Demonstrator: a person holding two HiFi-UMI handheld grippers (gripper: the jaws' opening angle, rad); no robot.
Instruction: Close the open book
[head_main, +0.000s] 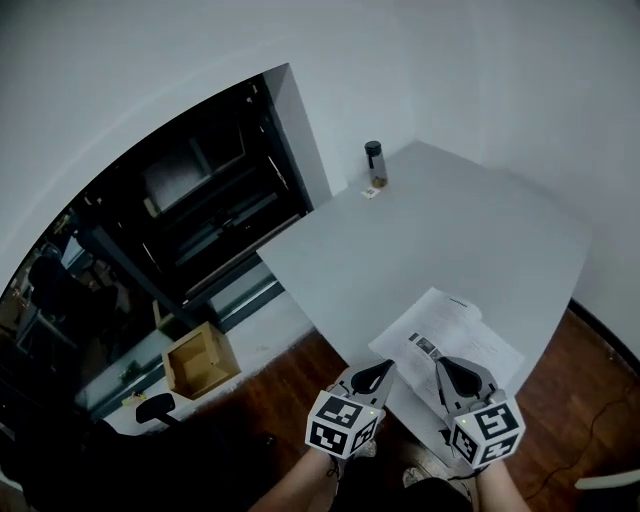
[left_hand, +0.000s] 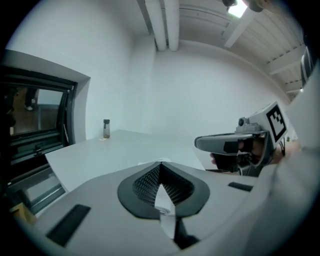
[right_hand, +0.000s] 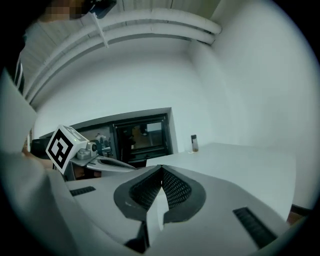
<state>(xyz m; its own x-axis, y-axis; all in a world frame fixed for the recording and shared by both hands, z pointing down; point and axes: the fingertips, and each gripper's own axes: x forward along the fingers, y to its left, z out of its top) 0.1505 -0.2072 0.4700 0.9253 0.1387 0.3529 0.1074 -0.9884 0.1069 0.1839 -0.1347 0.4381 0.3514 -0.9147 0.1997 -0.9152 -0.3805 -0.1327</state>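
The open book (head_main: 452, 338) lies with white printed pages up, near the front edge of the grey table (head_main: 450, 230). My left gripper (head_main: 384, 367) hovers at the book's near left corner, jaws closed together and holding nothing. Its tip (left_hand: 160, 163) points across the table. My right gripper (head_main: 441, 363) hangs over the book's near edge, also shut and empty, its tip (right_hand: 161, 167) aimed the same way. The two grippers sit side by side, a short gap apart. In each gripper view the book is hidden below the jaws.
A small dark-capped bottle (head_main: 375, 164) stands at the table's far corner beside a small tag. A dark glazed unit (head_main: 190, 210) fills the left. A cardboard box (head_main: 200, 362) sits on the floor below the table's left edge. White walls close the back and right.
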